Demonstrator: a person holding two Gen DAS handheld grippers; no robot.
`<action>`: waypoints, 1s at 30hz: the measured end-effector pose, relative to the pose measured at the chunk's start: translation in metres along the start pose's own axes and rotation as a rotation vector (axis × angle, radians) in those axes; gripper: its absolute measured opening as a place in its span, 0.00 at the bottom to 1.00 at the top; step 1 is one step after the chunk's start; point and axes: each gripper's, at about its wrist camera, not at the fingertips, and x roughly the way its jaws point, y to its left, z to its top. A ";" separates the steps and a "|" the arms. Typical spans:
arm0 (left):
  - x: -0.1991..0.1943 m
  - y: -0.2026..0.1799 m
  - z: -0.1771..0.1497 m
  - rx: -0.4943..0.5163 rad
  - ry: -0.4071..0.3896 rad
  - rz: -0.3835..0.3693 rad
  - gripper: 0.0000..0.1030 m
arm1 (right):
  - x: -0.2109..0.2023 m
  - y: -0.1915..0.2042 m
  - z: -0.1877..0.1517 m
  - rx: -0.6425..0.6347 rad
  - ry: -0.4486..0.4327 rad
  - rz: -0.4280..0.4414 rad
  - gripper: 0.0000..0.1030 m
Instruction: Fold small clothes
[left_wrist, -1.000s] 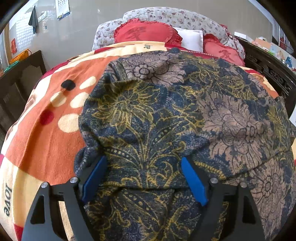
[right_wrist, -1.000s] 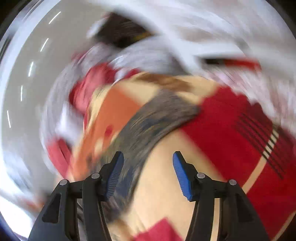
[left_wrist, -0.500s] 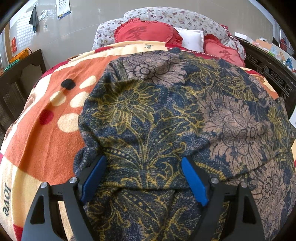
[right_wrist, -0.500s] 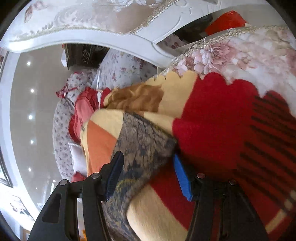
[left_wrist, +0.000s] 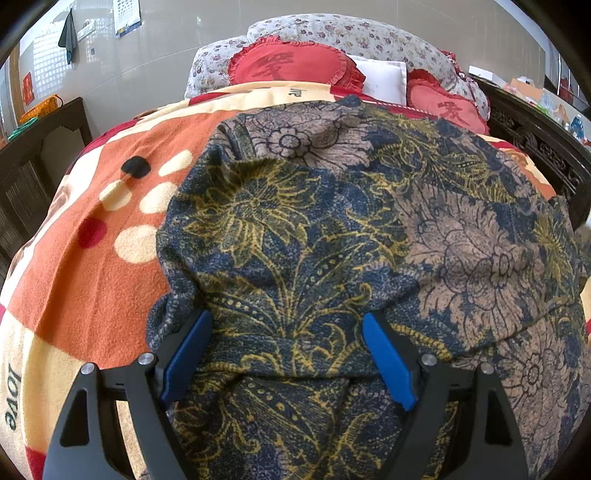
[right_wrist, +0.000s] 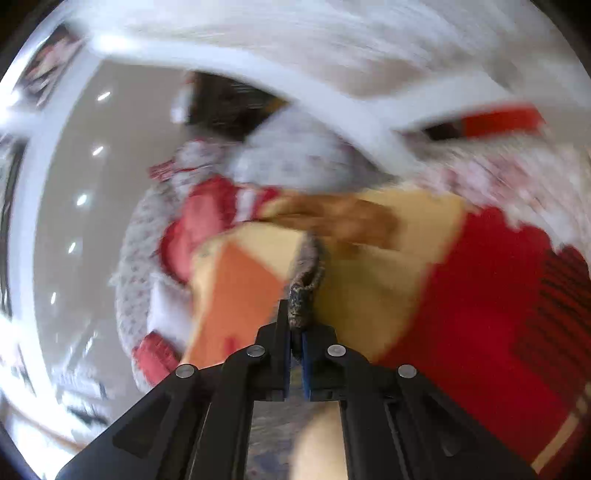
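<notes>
A dark floral garment (left_wrist: 332, 240) lies spread over an orange, cream and red blanket (left_wrist: 85, 288) on a bed, filling most of the left wrist view. The left gripper (left_wrist: 286, 354) rests low on the cloth with its blue fingers (left_wrist: 186, 354) wide apart; fabric bunches up between them, and their tips are sunk in its folds, but they do not pinch it. The garment's near and right edges run out of the picture, so its full shape cannot be made out. Beyond it, red cushions (left_wrist: 295, 64) and a white pillow (left_wrist: 384, 79) sit against a flowered bolster at the head of the bed, and dark carved wood frames the right side.

The right wrist view is heavily smeared by motion. The right gripper (right_wrist: 295, 328) is closing, its fingers nearly together and clamped on a narrow twisted edge of the garment (right_wrist: 304, 280), which sticks out past the tips above the blanket (right_wrist: 480, 288). The background there is only streaks of white, grey and red; a white frame and the cushions are barely readable.
</notes>
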 end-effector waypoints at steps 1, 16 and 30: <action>0.000 0.000 0.000 -0.001 0.000 -0.001 0.84 | -0.004 0.025 -0.005 -0.051 -0.001 0.046 0.18; -0.030 0.015 0.004 -0.029 -0.039 -0.048 0.84 | -0.077 0.307 -0.157 -0.495 0.166 0.519 0.18; -0.061 0.080 -0.061 -0.326 -0.045 -0.085 0.84 | 0.056 0.361 -0.415 -0.482 0.577 0.581 0.18</action>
